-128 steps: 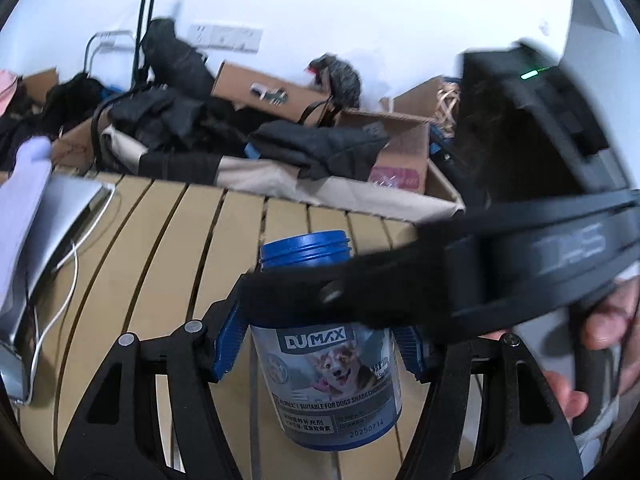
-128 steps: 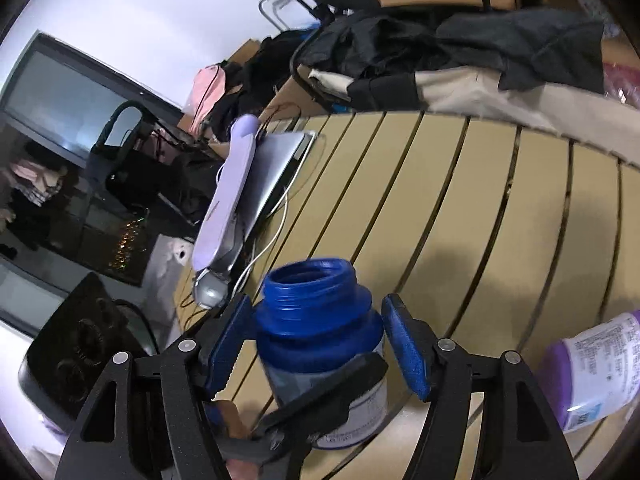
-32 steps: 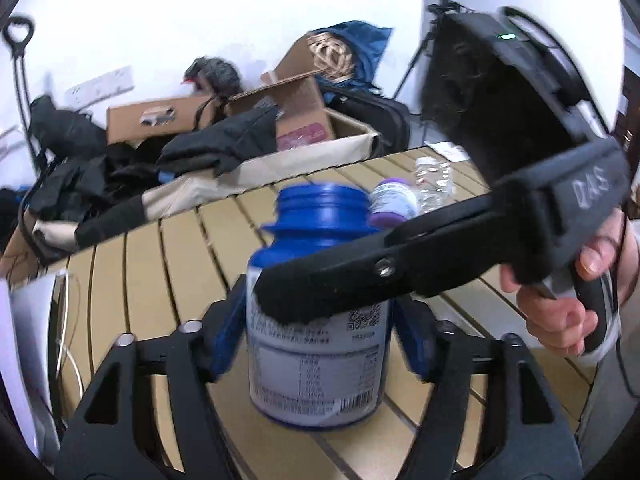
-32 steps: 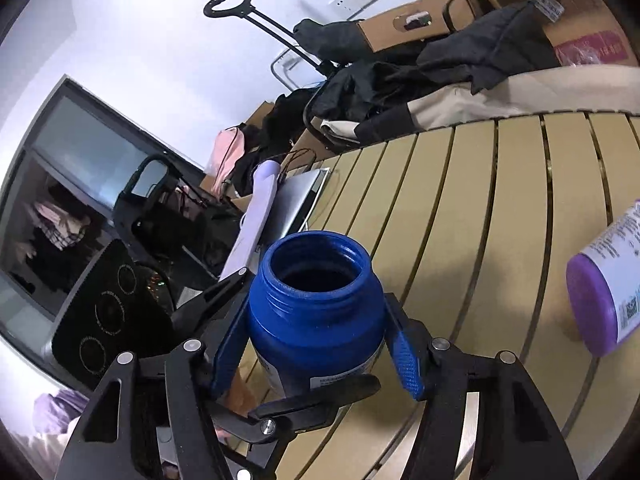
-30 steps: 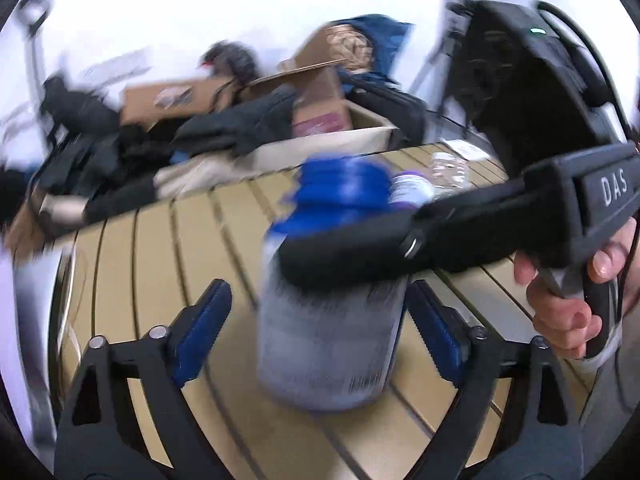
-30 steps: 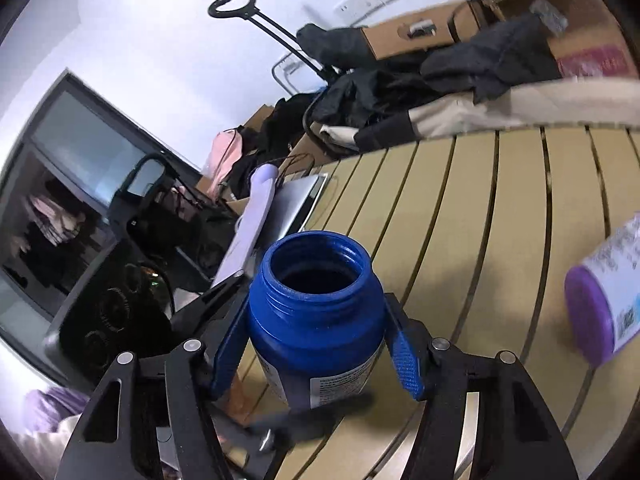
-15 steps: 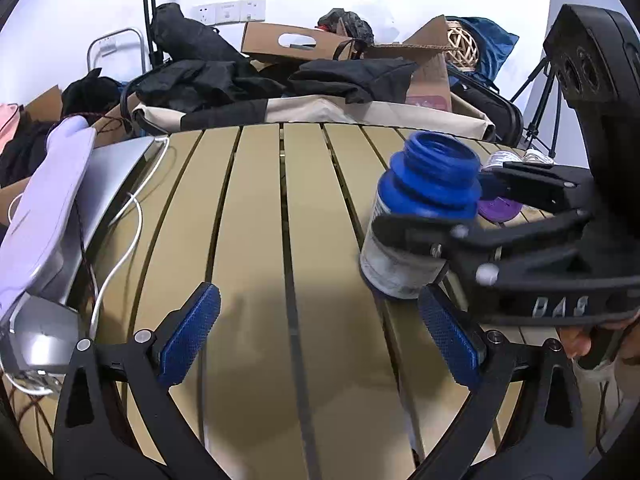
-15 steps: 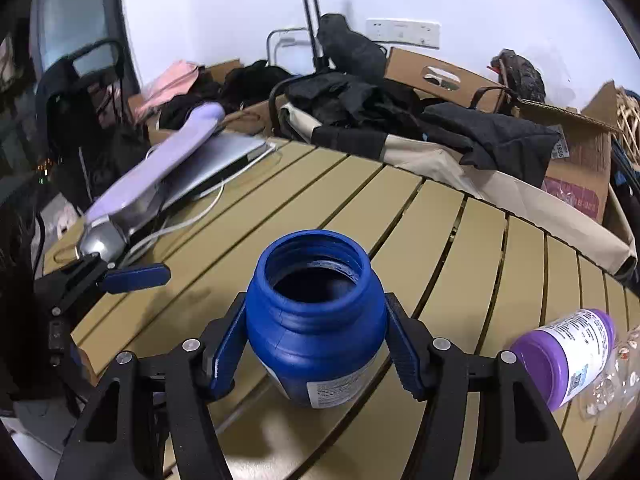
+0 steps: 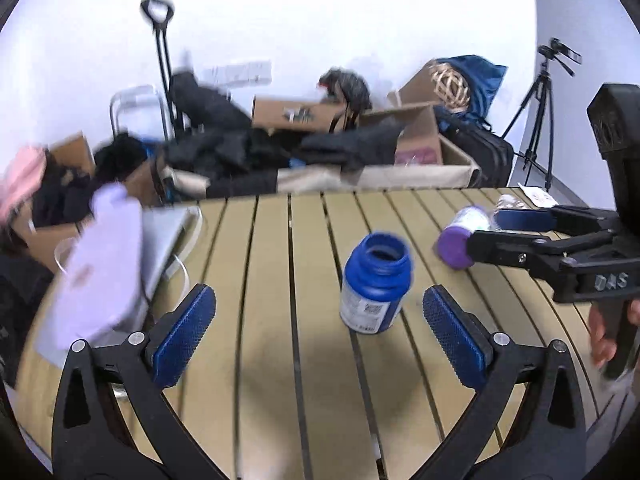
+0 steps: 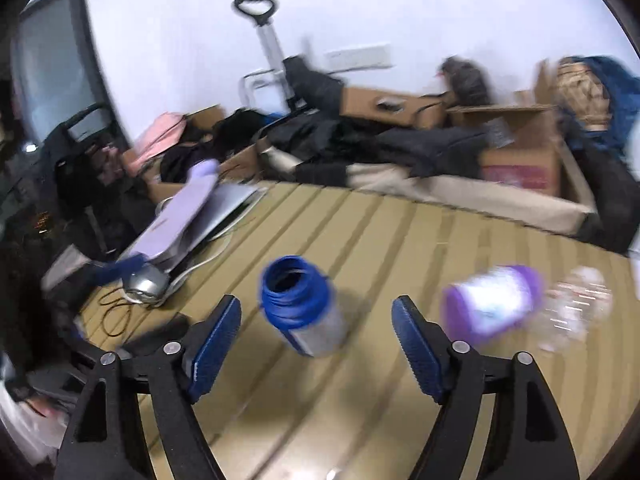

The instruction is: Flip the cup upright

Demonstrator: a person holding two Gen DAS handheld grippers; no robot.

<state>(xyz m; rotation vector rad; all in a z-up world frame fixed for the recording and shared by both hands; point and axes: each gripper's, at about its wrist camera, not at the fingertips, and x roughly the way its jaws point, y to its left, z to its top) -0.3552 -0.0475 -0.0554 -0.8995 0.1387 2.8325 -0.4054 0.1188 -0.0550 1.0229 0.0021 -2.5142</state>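
The cup is a blue wide-mouth jar with a grey label (image 9: 375, 288). It stands upright, mouth up, on the slatted wooden table (image 9: 272, 264), free of both grippers. My left gripper (image 9: 320, 332) is open and empty, pulled back with the jar just ahead between its blue pads. In the right wrist view the jar (image 10: 304, 308) stands ahead of my right gripper (image 10: 318, 344), which is open and empty. The right gripper also shows in the left wrist view (image 9: 532, 228), at the jar's right, apart from it.
A purple-capped bottle (image 9: 464, 236) lies on its side right of the jar, with a crumpled clear plastic bottle (image 10: 576, 304) beyond it. A laptop with a lilac object (image 9: 104, 264) and cables lies at the table's left. Boxes and dark clothes (image 9: 280, 152) crowd the far edge.
My right gripper has opened and let go of the jar, which now stands alone on the table. Both grippers have drawn back from it.
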